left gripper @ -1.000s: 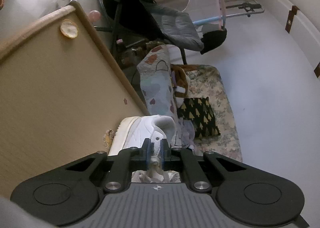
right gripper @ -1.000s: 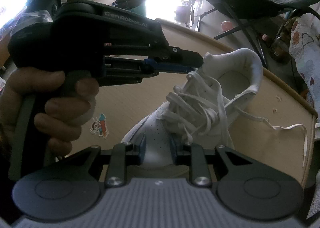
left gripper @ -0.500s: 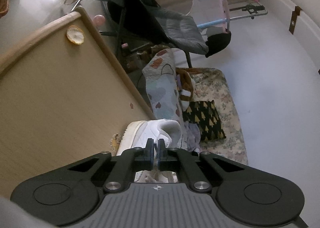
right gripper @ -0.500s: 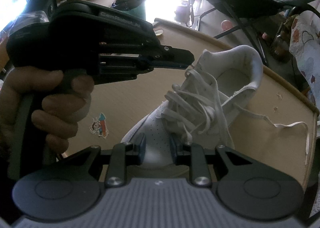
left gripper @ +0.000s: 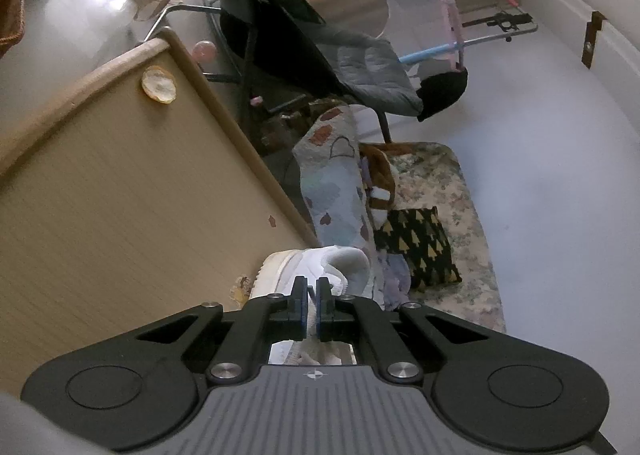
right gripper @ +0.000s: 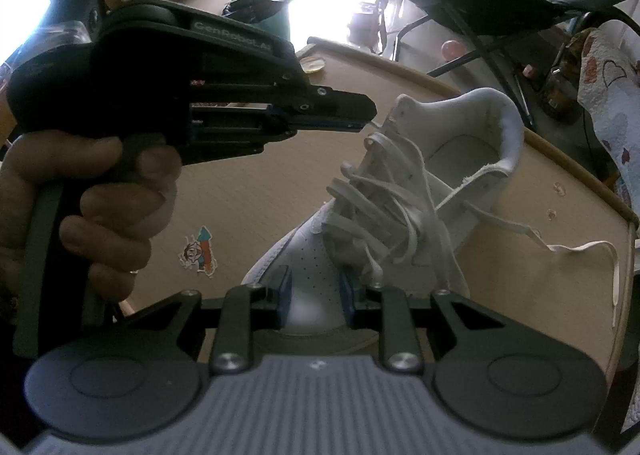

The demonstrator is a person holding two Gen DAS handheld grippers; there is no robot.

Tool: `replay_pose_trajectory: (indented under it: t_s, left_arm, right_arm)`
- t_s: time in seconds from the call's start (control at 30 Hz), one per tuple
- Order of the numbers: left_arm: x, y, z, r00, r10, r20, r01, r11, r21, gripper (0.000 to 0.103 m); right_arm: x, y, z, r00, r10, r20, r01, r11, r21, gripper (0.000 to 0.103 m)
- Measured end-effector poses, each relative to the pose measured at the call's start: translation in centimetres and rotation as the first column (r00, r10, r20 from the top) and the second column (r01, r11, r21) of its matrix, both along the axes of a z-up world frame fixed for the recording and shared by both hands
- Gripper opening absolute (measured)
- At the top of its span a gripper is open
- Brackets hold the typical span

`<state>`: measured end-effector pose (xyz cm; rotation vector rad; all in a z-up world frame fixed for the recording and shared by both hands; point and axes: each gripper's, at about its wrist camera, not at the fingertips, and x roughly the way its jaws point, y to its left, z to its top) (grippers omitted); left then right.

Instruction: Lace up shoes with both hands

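Note:
A white shoe [right gripper: 460, 159] lies on the tan table [right gripper: 240, 183], toe toward me, its laces [right gripper: 372, 207] loosely criss-crossed. One free lace end [right gripper: 580, 249] trails to the right across the table. My right gripper [right gripper: 316, 287] points steeply down with its blue pads [right gripper: 285, 289] pressed on top of the toe. My left gripper [right gripper: 370, 113], held by a hand [right gripper: 100, 195], hovers just left of the top eyelets and is shut, with a thin white strand of lace at its tip. In the left wrist view the left gripper [left gripper: 312, 283] has its jaws together over the shoe's heel [left gripper: 340, 263].
A cartoon sticker [right gripper: 198, 251] lies left of the shoe. A round peel-like scrap [left gripper: 159, 85] sits near the table's far corner. Beyond the table edge stand a grey bouncer seat [left gripper: 360, 67], a heart-patterned quilt [left gripper: 332, 183] and a black pillow [left gripper: 416, 247] on a floral mat.
My left gripper has drawn back up and to the left, away from the shoe's top eyelets; the shoe looks smaller in its view. The right gripper and the shoe have stayed still.

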<state>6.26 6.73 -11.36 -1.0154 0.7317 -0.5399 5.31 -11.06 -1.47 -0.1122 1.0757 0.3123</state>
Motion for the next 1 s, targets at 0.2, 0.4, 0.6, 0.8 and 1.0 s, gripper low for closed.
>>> replay_pose_trajectory:
  t_s: [0.2, 0.4, 0.6, 0.8, 1.0]
  left_arm:
    - [0.02, -0.01, 0.09, 1.0, 0.007, -0.01, -0.007, 1.0, 0.007, 0.006]
    - [-0.17, -0.09, 0.26, 1.0, 0.019, -0.016, -0.018, 0.999, 0.03, 0.007]
    - [-0.33, -0.02, 0.11, 0.999, 0.038, -0.038, -0.036, 0.998, 0.056, 0.007]
    - [-0.29, 0.13, 0.1, 0.997, 0.055, -0.05, -0.051, 0.996, 0.076, 0.007]
    - [-0.16, 0.4, 0.38, 0.995, 0.088, -0.056, -0.079, 0.986, 0.149, 0.007]
  right_arm:
    - [-0.14, 0.07, -0.13, 1.0, 0.0, 0.001, 0.0, 1.0, -0.001, 0.026]
    - [-0.13, 0.07, -0.19, 1.0, -0.001, 0.002, 0.001, 1.0, 0.001, 0.026]
    - [-0.19, 0.02, -0.24, 1.0, 0.0, 0.002, 0.0, 1.0, 0.0, 0.026]
    - [-0.23, 0.01, -0.2, 1.0, 0.001, 0.002, -0.001, 1.0, -0.002, 0.026]
    - [-0.31, -0.1, -0.12, 1.0, 0.003, 0.005, -0.003, 1.0, 0.001, 0.025]
